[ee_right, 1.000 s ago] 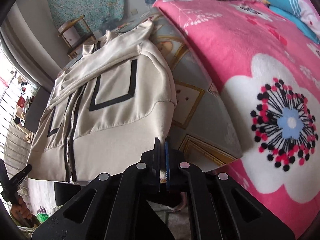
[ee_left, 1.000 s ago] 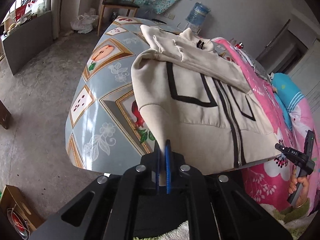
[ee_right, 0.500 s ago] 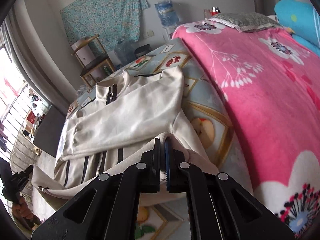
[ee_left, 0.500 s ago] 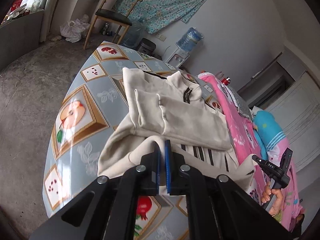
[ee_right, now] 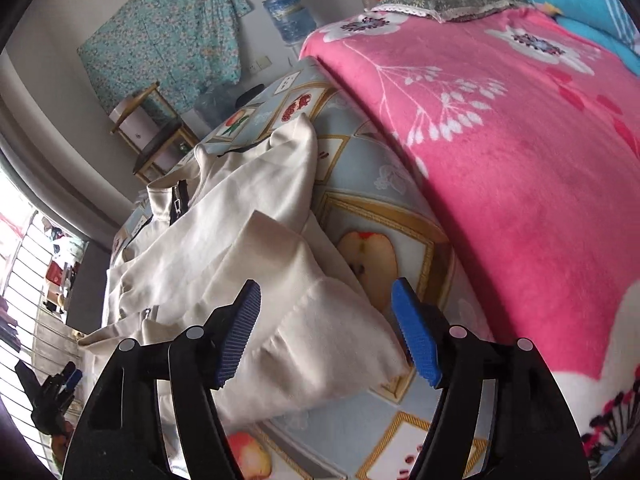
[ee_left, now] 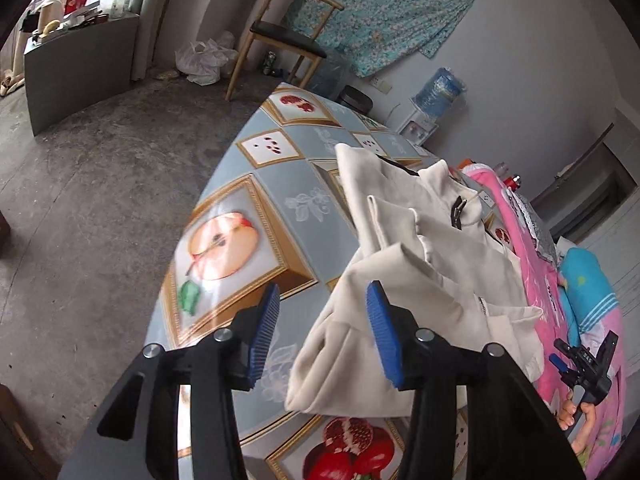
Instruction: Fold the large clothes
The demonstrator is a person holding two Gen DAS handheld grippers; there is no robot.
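STEP: hem fold is being released | left gripper (ee_left: 320, 336): jaws opening, nothing pinched | right gripper (ee_right: 326, 330): jaws opening, nothing pinched | jacket (ee_left: 420, 276): lying on tablecloth (ee_left: 280, 184) just ahead of fingertips | NEXT: likely the fold is to be flattened.

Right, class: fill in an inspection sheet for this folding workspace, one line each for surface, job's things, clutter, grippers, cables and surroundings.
Surface: table under a blue fruit-print cloth; a pink floral blanket lies along one side.
Job's things: cream zip jacket, lower half folded up over the top, sleeves laid across.
Clutter: nothing seen on the cloth besides the jacket.
Grippers: left gripper and right gripper both with jaws opening, pads clear of the cloth; the jacket's folded edge lies beneath them.
Cables: nothing seen.
Surroundings: wooden chair, water bottle, floral wall cloth, plastic bag on a concrete floor.
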